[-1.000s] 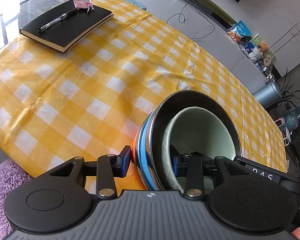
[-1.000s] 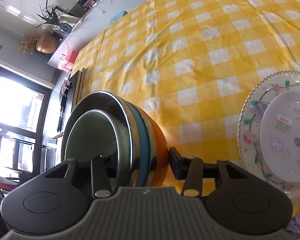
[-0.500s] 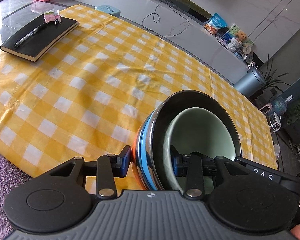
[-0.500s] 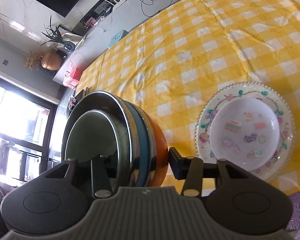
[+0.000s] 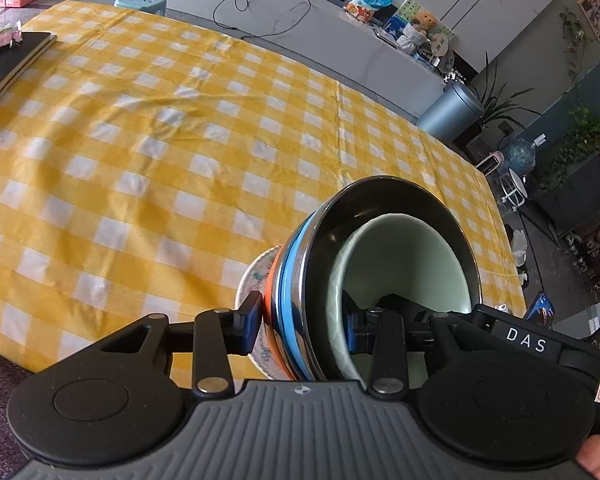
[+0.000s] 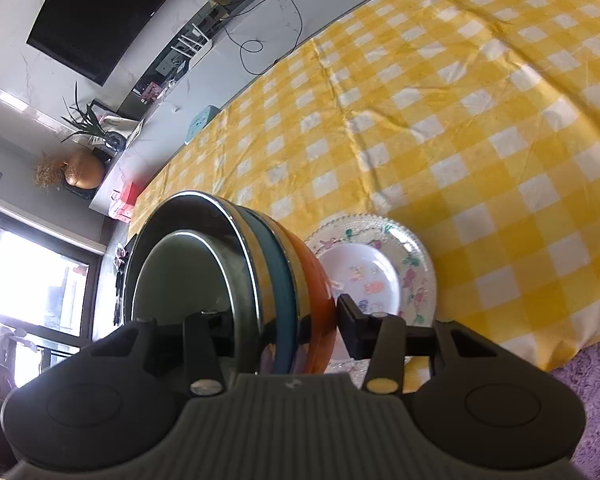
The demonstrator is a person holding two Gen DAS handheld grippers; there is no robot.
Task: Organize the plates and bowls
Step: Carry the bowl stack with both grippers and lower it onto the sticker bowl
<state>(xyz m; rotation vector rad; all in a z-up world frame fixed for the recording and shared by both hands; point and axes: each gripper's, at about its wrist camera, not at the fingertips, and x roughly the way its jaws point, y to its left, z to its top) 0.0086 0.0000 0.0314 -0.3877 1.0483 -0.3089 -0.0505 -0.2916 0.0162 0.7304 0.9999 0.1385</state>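
Observation:
A nested stack of bowls (image 5: 300, 280), orange outermost, then blue, steel, and pale green (image 5: 404, 264) innermost, is held up in the air between both grippers. My left gripper (image 5: 300, 320) is shut on the stack's rim from one side. My right gripper (image 6: 276, 320) is shut on the rim (image 6: 284, 280) from the other side. Below the stack lies a patterned plate (image 6: 416, 264) with a smaller white plate (image 6: 360, 276) on it, near the table's front edge. The plate's rim shows left of the bowls (image 5: 256, 276).
The table has a yellow checked cloth (image 5: 160, 140). A black notebook (image 5: 16, 52) lies at its far left corner. A purple rug (image 6: 588, 376) is below the table edge. A cabinet with clutter stands beyond the table (image 5: 380, 40).
Both grippers have carried the bowl stack sideways across the table and higher, so it now hangs over the stacked plates. The notebook has slid to the edge of the left view.

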